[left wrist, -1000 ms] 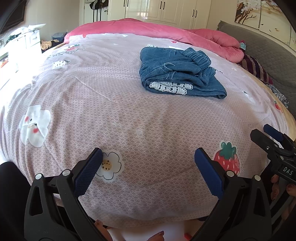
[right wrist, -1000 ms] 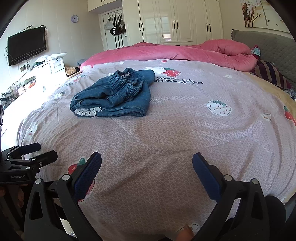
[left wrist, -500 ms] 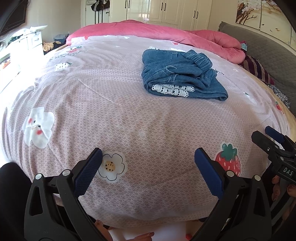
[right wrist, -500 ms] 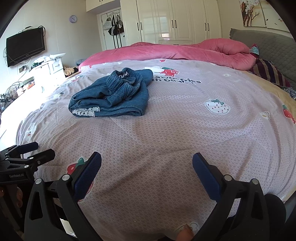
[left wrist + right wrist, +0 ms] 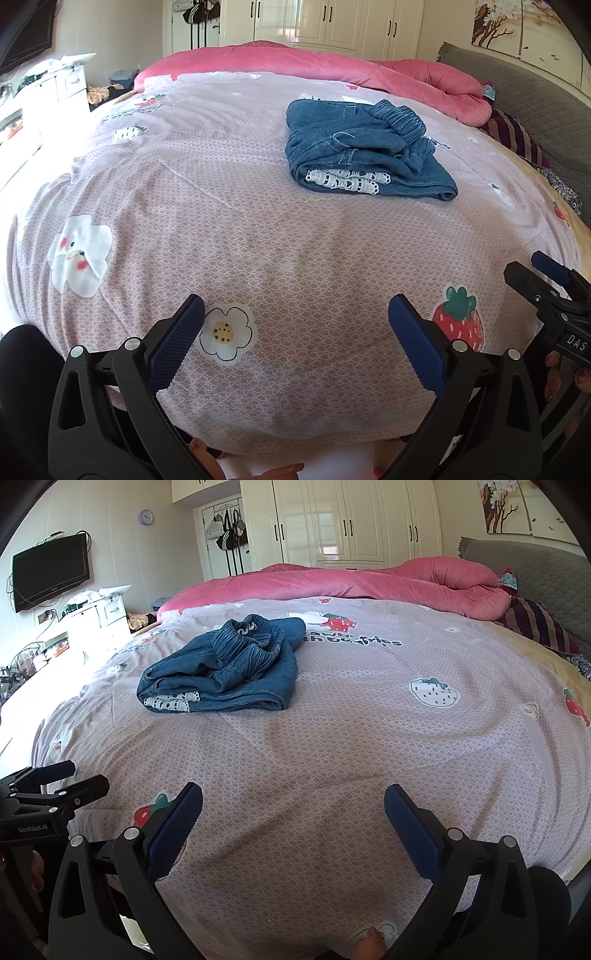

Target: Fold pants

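Left wrist view took in the bed (image 5: 258, 229) first, a broad spread of pink patterned sheet with cartoon flowers and strawberries, and a rolled pink duvet (image 5: 332, 70) pushed to the far edge, likely to leave a flat working surface. White wardrobes (image 5: 351, 520) stood behind it, a wall television (image 5: 50, 570) off to one side.

On that sheet, well apart from both tools and toward the far half, sat the pants (image 5: 362, 151): blue denim, bundled into a compact stack with the elastic waistband bunched on top and a strip of white lace trim (image 5: 345, 181) peeking out of the near edge. From the right wrist view the pants (image 5: 225, 664) looked layered but lumpy, so by my reading the fold was either rough or nearly finished and wanted tidying.

Down at the near edge, the left gripper (image 5: 295, 332) hovered over the sheet with its blue pads spread wide, gripping nothing. The right gripper (image 5: 293, 819) was the same story, wide apart and empty, low at the mattress edge. Both seemed parked clear of the garment, probably to show the result or line up an approach. A fingertip (image 5: 371, 941) showed under the right tool.
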`<state>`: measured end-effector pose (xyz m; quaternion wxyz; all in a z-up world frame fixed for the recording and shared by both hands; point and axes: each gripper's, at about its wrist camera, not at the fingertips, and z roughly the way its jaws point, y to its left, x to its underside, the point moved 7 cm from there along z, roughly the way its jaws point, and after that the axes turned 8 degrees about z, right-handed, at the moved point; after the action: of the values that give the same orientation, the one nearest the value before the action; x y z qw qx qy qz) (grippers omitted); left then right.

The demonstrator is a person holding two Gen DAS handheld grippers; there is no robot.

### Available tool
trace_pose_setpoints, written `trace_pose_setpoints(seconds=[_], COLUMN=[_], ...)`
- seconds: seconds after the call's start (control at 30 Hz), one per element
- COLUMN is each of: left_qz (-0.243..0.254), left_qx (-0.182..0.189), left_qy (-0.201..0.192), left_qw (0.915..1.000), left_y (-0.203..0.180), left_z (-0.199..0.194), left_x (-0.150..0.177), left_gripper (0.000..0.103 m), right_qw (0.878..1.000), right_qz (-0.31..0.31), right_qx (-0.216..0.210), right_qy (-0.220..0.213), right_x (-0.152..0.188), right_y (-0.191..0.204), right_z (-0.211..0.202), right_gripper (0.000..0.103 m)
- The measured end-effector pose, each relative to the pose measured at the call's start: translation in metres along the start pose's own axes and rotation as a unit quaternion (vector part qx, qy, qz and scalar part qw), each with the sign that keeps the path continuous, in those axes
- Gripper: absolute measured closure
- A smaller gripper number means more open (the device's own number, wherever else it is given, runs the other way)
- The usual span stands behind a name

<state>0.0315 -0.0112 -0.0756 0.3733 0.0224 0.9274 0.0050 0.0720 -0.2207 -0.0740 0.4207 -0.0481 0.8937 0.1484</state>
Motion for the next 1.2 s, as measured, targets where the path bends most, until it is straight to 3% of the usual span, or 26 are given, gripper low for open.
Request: trace_pose_setpoints(seconds=[1.0,1.2], left_qz=[0.004,0.004], left_qx=[-0.007,-0.023], left_qy=[-0.009,0.003], left_qw=[0.9999,0.9997], left_y=[-0.002,0.000], left_z=[-0.006,-0.007], left_x=[-0.002,-0.003], left_gripper=[0.010,0.010], right_qw=[1.000,1.000], right_qz=[0.007,0.022], right_qx=[0.006,0.014], right_qy=[0.001,0.009], right_x=[0.001,-0.002], right_y=[-0.002,-0.013], right_z=[0.000,0.003], right_gripper=[0.005,0.005])
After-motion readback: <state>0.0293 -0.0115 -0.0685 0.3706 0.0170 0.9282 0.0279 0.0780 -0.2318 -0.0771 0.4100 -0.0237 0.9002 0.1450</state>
